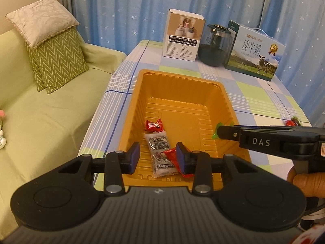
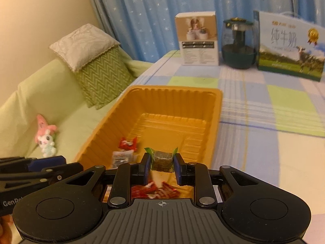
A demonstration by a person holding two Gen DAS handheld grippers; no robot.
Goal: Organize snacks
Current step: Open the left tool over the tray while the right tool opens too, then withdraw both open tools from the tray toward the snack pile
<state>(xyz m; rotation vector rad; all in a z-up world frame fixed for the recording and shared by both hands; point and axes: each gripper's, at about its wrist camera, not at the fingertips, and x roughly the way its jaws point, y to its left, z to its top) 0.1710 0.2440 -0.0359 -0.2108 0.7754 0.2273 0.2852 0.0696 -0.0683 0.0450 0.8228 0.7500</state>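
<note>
The right claw (image 2: 161, 167) is closed on a green-wrapped, dark square candy (image 2: 161, 158), held above the near end of the ribbed orange plastic tray (image 2: 215, 109), seemingly to drop it in. The left claw (image 1: 158, 158) hangs open and empty over the tray's near rim; just ahead of it lie a red-wrapped candy (image 1: 154, 125) and a clear grey sachet (image 1: 160, 152).

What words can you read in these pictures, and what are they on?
"DAS": on the right gripper, which is shut on a green-wrapped snack.
"纯牛奶" and "PURE MILK": on the milk box.
"GenRo…", cut off: on the left gripper, which is open.
White box: print too small to read.
Silver snack packet in the orange tray: print too blurred to read.
</note>
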